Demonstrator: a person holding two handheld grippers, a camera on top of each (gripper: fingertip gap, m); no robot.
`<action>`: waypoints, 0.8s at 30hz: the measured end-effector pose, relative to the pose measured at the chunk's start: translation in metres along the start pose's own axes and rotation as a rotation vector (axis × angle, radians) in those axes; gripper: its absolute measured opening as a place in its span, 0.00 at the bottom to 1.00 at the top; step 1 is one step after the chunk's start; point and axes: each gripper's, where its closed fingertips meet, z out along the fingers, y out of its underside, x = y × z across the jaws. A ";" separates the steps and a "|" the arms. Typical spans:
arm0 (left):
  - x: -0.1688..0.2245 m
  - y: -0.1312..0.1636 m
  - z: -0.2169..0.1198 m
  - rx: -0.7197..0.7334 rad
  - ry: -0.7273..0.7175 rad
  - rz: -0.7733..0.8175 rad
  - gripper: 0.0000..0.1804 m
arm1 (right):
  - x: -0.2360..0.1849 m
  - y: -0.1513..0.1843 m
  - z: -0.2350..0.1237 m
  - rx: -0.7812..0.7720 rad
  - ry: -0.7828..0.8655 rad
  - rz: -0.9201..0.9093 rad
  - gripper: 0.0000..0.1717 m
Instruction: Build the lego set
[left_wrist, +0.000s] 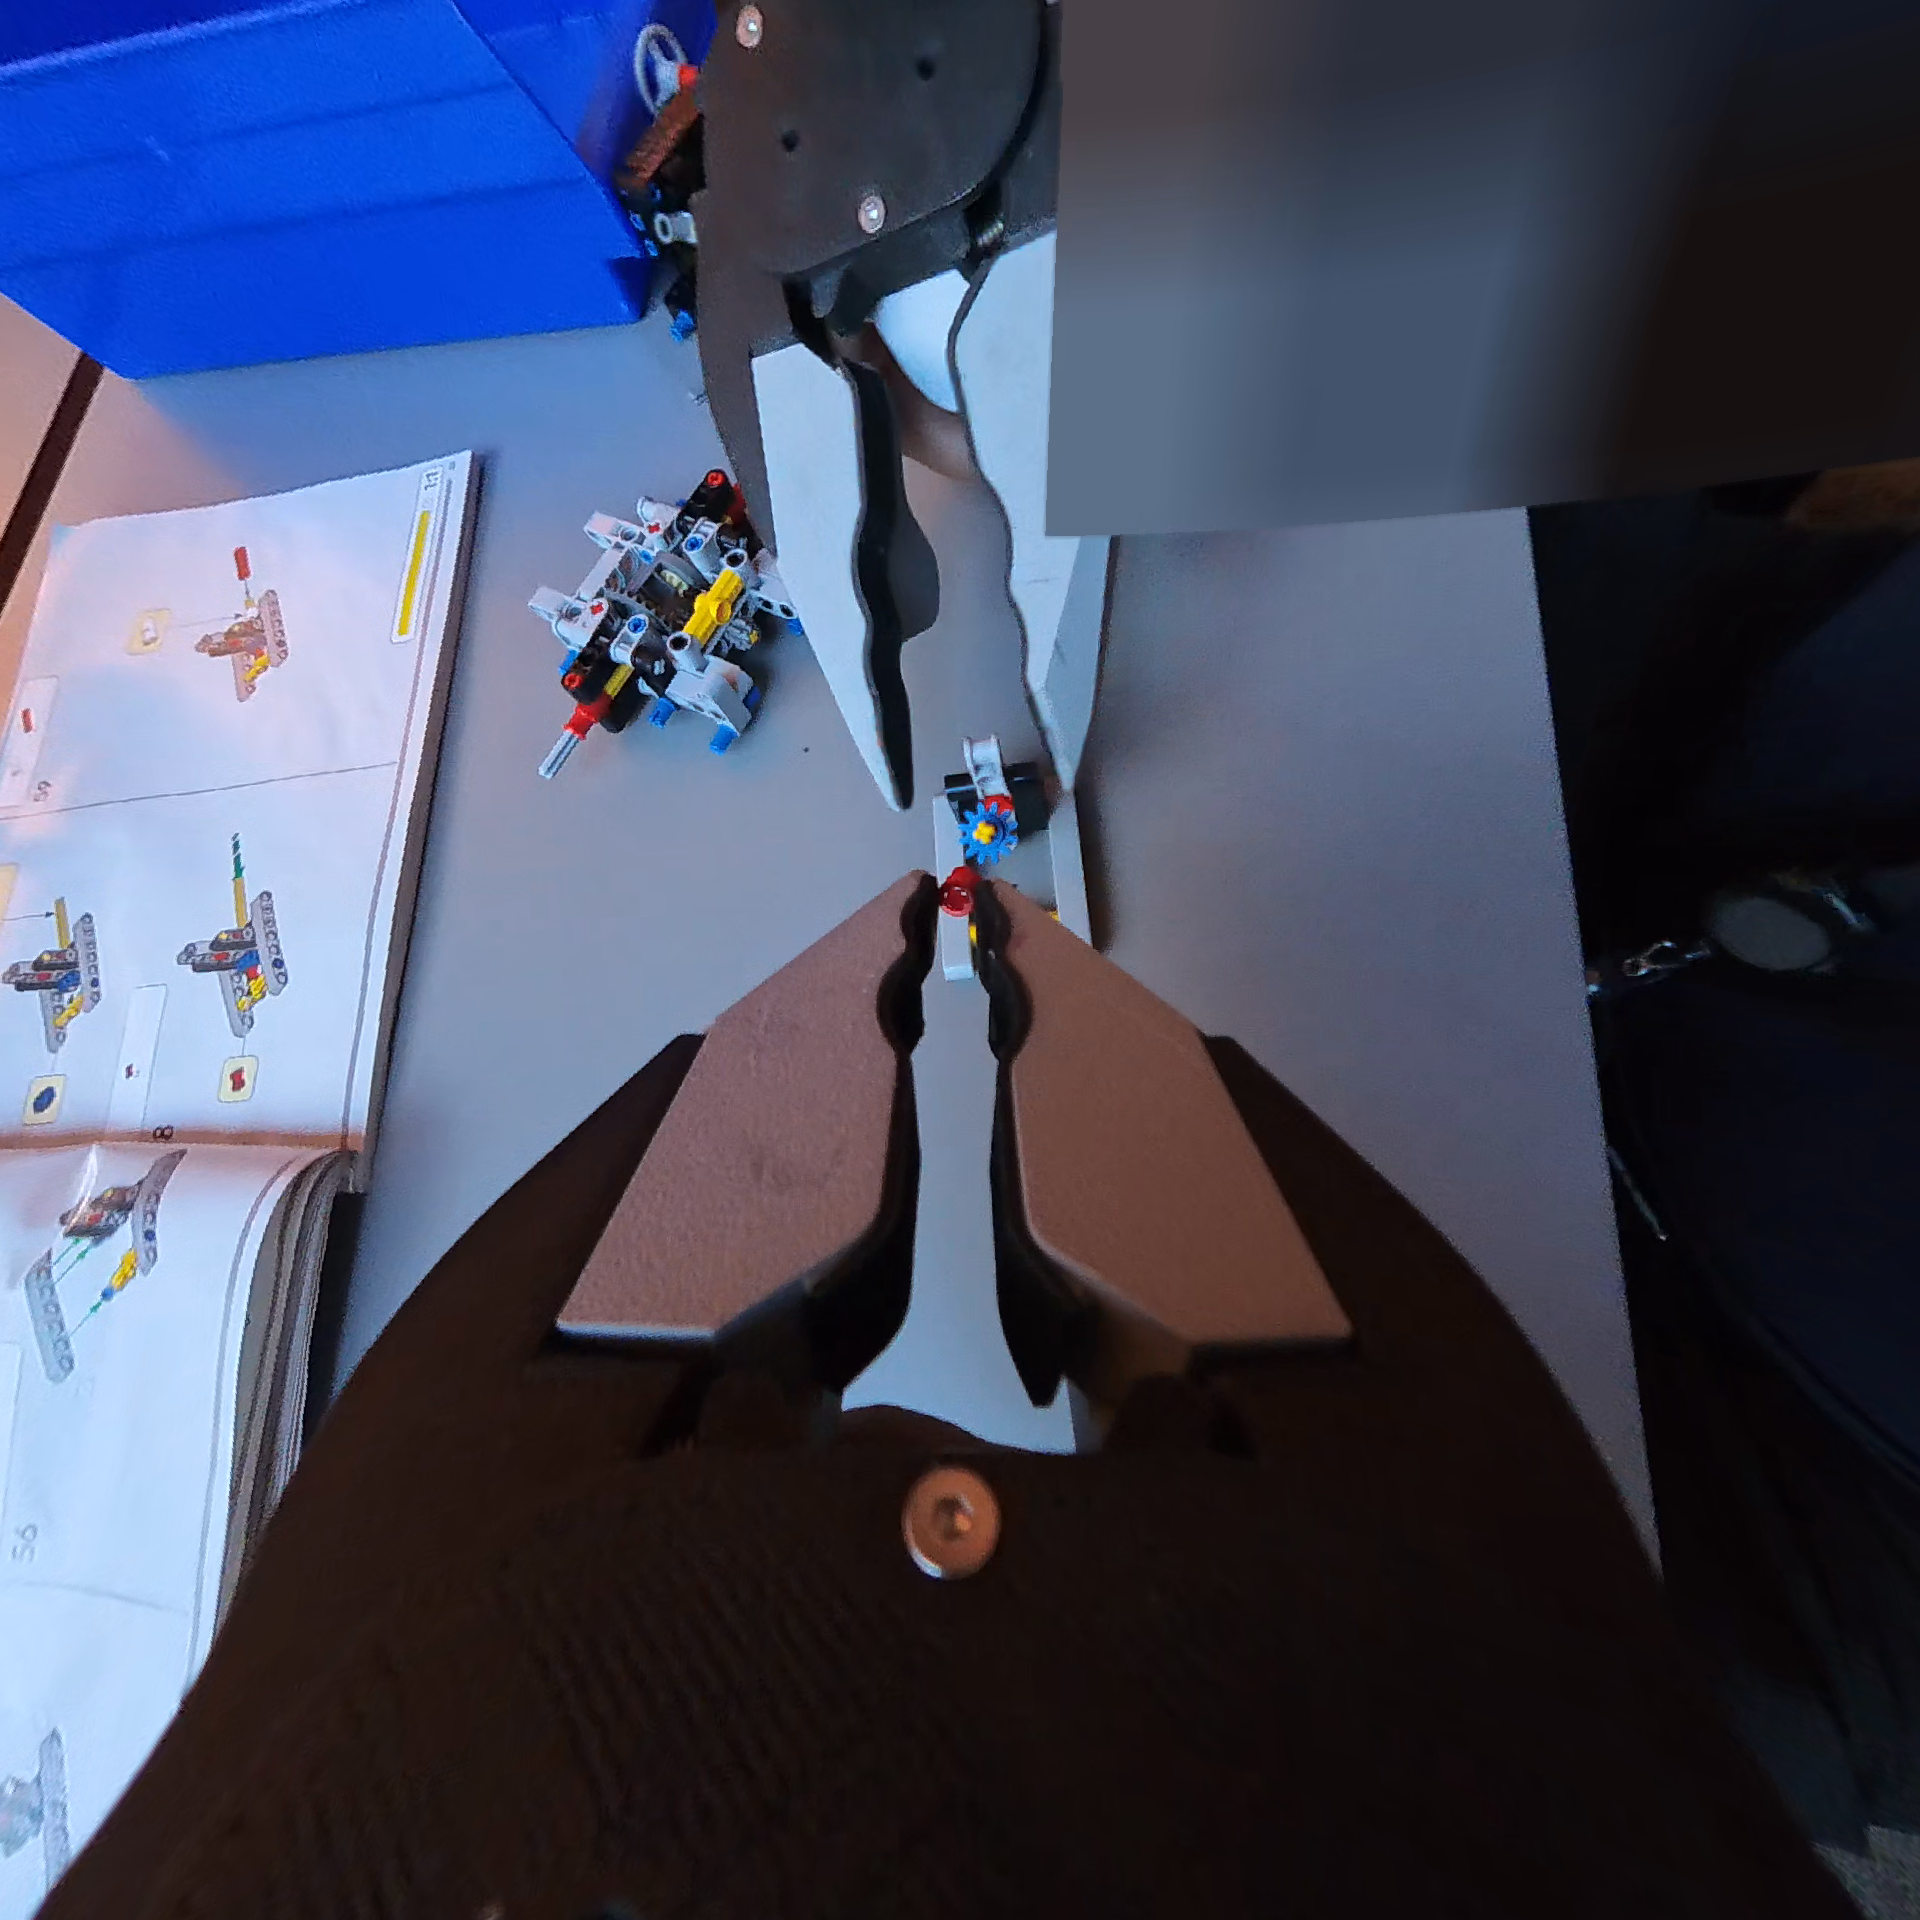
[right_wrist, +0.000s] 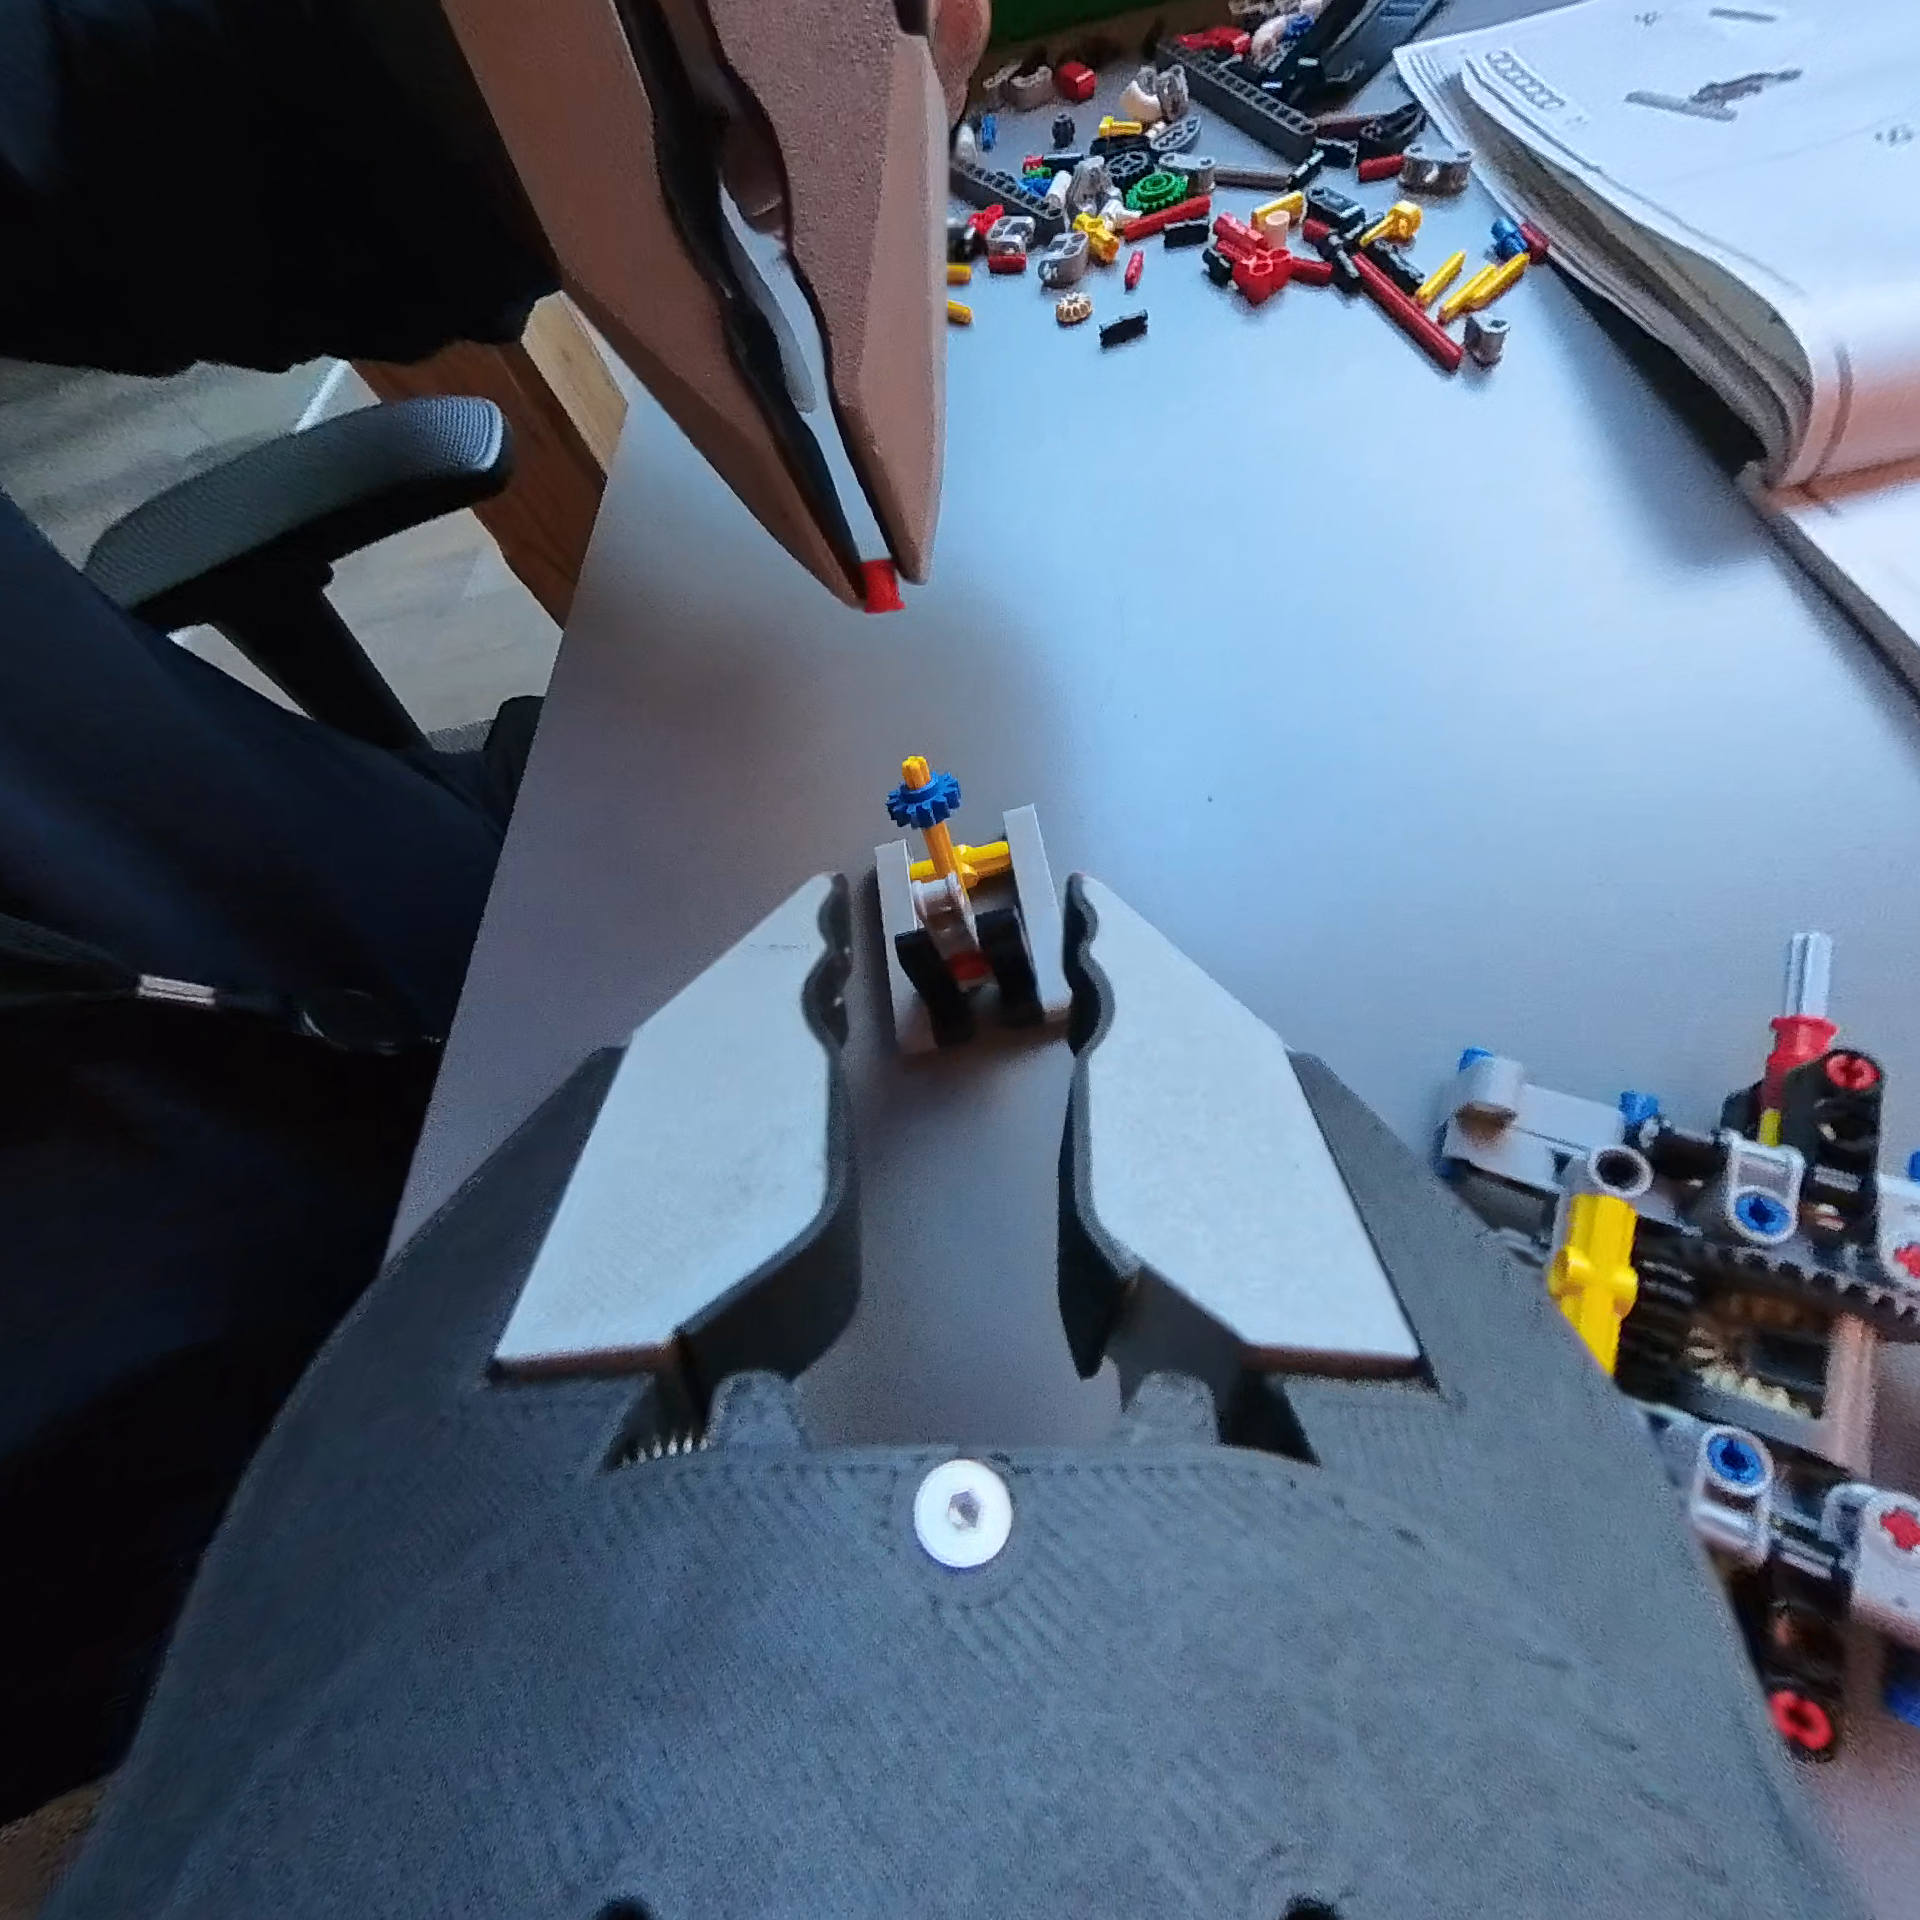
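Left gripper (left_wrist: 958, 902): brown fingers nearly together, pinching a small red bush (right_wrist: 879, 588) at the very tips; both pads press on it in the right wrist view.
Right gripper (right_wrist: 961, 940): grey fingers apart, straddling a small grey-sided subassembly (right_wrist: 971, 961); the right pad looks to be against its grey side beam, the left pad stands just off it, so I would not call it clamped.
Red bush: tiny, hard, smooth plastic; likely light and apt to slip or flick out. Held by its sides, with one end poking free.
Subassembly: stands on the grey table (right_wrist: 1351, 644), near its left edge, below and just beyond the red bush. Two grey beams flank black pieces; a yellow axle (right_wrist: 935, 831) rises carrying a blue gear (right_wrist: 923, 800). Stiff but press-fitted, probably light; the flat grey sides look the safest hold, the axle the weakest.
Further out: larger gearbox build (left_wrist: 665, 623) to the right, loose parts (right_wrist: 1226, 208) far off, open instruction booklet (left_wrist: 208, 810), blue bin (left_wrist: 312, 177).
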 end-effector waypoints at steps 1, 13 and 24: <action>0.001 -0.001 0.001 0.002 0.004 0.002 0.02 | 0.000 0.000 0.000 -0.004 0.000 -0.020 0.21; 0.004 0.008 0.011 -0.014 0.024 -0.017 0.02 | 0.001 0.024 0.003 -0.147 -0.006 -0.072 0.34; 0.007 0.032 0.004 0.012 0.017 -0.119 0.02 | 0.005 0.030 0.011 -0.207 0.068 -0.154 0.22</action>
